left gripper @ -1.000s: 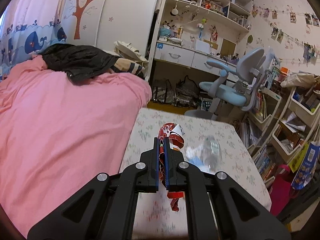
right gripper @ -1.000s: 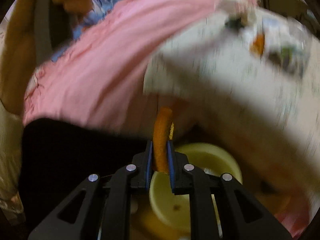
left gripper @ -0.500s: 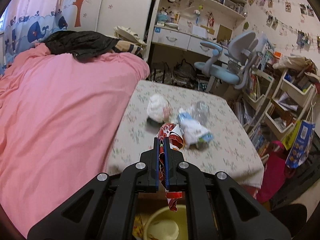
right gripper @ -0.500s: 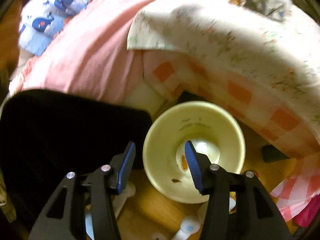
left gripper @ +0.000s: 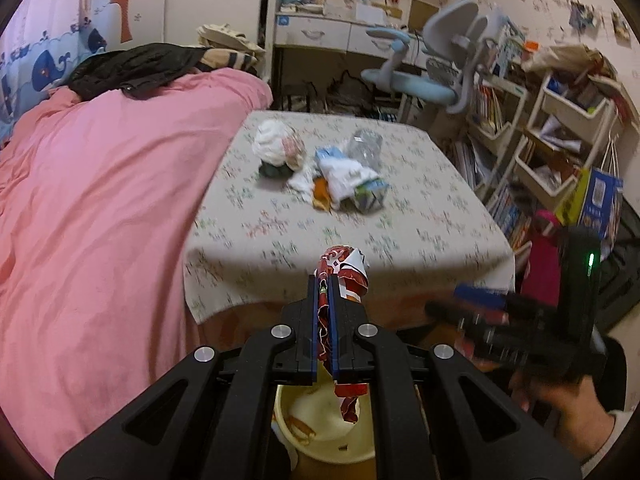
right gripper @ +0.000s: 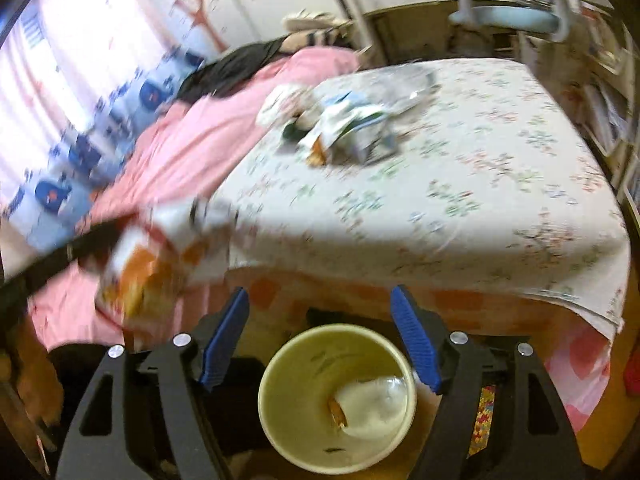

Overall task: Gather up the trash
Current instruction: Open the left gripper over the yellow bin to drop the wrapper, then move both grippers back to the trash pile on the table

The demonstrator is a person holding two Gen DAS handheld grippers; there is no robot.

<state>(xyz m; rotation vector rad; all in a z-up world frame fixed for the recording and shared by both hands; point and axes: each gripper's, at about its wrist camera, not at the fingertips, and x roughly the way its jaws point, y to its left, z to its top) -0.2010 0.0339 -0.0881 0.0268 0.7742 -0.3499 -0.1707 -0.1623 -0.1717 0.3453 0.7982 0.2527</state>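
The step in hand is judged to be the dropping of collected trash into the yellow bin, which stands on the floor at the near edge of the cloth-covered table. In the left wrist view, a crumpled red-and-white wrapper is clamped between the fully closed jaws of the left gripper, its torn tail hanging at six o'clock over the bin's open mouth. The right gripper is seen at the bottom of its own view with its jaws opening wide and nothing between them; the bin lies directly beyond them, with a pale scrap and an orange piece already resting at its bottom. The same gripper, held in a hand, is visible at four o'clock in the left view. More trash, including a white wad, a carton and a clear plastic bottle, remains piled on the table at twelve o'clock. The next move is expected to call for the left jaws to be parted so the wrapper falls into the bin, with the tail kept clear of the rim.
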